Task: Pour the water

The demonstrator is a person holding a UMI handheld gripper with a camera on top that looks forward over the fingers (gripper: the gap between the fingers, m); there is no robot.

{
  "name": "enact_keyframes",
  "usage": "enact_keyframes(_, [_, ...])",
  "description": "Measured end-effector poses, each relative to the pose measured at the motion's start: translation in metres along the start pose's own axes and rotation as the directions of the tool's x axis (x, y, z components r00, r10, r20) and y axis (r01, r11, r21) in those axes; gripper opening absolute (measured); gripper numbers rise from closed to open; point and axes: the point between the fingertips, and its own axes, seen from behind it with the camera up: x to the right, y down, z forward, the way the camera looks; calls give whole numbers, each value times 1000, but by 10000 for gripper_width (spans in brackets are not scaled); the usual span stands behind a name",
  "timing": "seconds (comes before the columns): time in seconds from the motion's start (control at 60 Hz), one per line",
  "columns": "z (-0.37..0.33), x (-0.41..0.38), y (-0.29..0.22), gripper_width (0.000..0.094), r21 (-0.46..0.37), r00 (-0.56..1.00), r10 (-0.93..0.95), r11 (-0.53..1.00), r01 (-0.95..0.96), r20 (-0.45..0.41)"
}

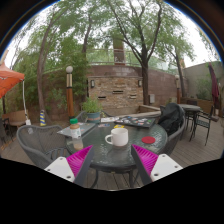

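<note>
A white mug (pixel 118 136) with its handle to the left stands near the middle of a round dark mesh patio table (pixel 108 155). To its left stands a clear bottle with a green cap (pixel 76 134), pinkish liquid low in it. A small red dish (pixel 149 140) lies to the mug's right. My gripper (pixel 113 160) is open, its pink pads (pixel 80 160) spread wide at the table's near edge, nothing between them. The mug is just beyond the fingers and the bottle is ahead of the left finger.
Metal patio chairs stand around the table, one at the left (pixel 38 145) and one at the right (pixel 172 128). A second table with chairs (pixel 192 112) sits far right. A brick wall (pixel 120 88), trees and an orange canopy (pixel 9 80) lie behind.
</note>
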Motion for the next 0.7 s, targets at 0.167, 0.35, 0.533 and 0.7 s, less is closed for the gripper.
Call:
enact_keyframes(0.167, [8,-6,6,832,-34,1000,16,999,-17,-20])
enact_keyframes(0.35, [37,-53,14,831,-62,997,31,998,-27,67])
enact_keyframes(0.533, [85,-114,10,834,5,994,-40,999,40,104])
enact_keyframes(0.7, [147,-171,13,812,48,987,-113,993,109,115])
